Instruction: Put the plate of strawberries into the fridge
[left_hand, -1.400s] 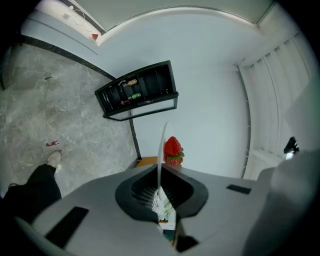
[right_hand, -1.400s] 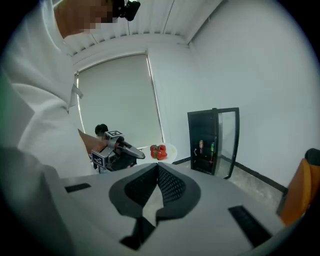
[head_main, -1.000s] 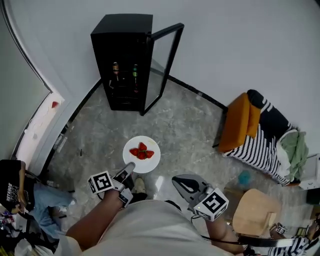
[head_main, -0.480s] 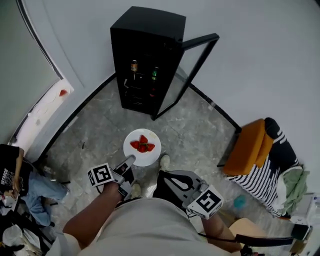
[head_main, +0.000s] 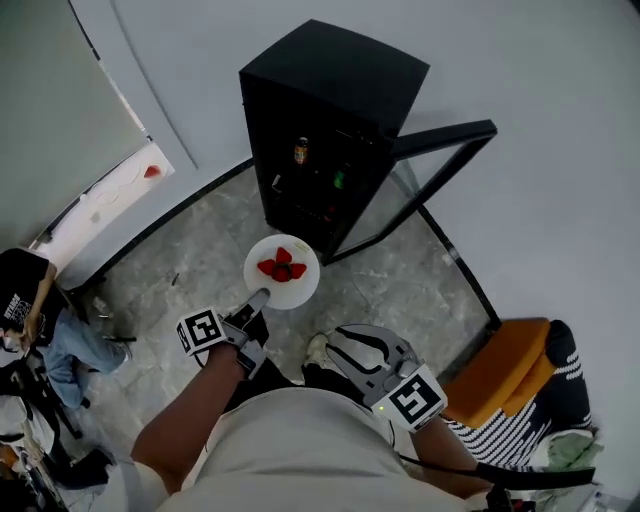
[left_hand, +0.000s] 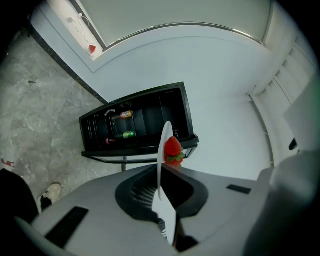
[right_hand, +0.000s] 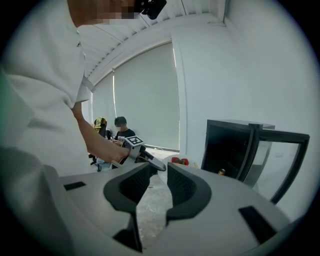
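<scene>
Within the last second the person had walked the plate (head_main: 298, 290) up to the fridge (head_main: 335, 75). Where it had been well short of the cabinet, it now hung just before the open front, at twelve o'clock from the carrier. The left gripper (head_main: 261, 298) had its jaws pressed together on the plate's near rim and held it level. The strawberries (head_main: 281, 267) sat heaped at its middle, none spilled. The door (head_main: 445, 140) stood swung wide toward two o'clock, clear of the path, and bottles (head_main: 300, 151) showed on an upper shelf inside. The right gripper (head_main: 352, 345) hung at five o'clock of the plate, its jaws slightly apart with nothing between them. To my eye the approach was all but finished. What remained was to pick a free shelf, slide the plate in flat and let go.
</scene>
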